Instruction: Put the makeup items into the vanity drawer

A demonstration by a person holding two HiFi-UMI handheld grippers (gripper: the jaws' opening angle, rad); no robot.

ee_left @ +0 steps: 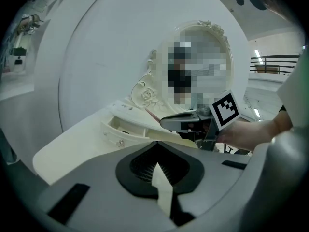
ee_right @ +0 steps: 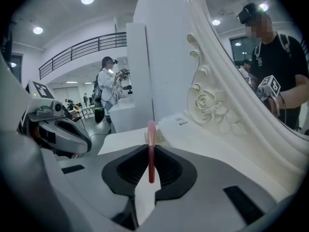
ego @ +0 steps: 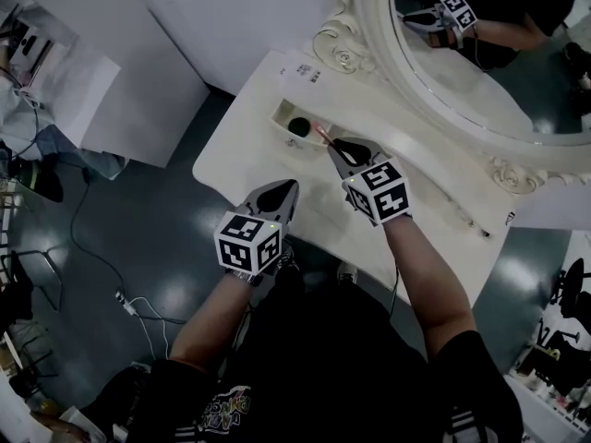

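Note:
On the white vanity table [ego: 240, 146] a small drawer [ego: 280, 116] stands open, with a round black item [ego: 298, 125] inside it. My right gripper [ego: 338, 144] hovers just right of the drawer, shut on a slim pink makeup pencil [ego: 322, 134] that points toward it. The right gripper view shows that pencil [ee_right: 151, 151] pinched upright between the jaws of the right gripper [ee_right: 150, 164]. My left gripper [ego: 290, 185] is shut and empty near the table's front edge, below the drawer. In the left gripper view the drawer [ee_left: 120, 128] lies ahead, past the left gripper [ee_left: 157, 154].
A large ornate oval mirror [ego: 480, 72] rises at the back of the table. A thin pale stick-like item [ego: 460, 214] lies on the tabletop to the right. Cables [ego: 138, 307] trail on the dark floor to the left. White partitions [ego: 138, 63] stand behind.

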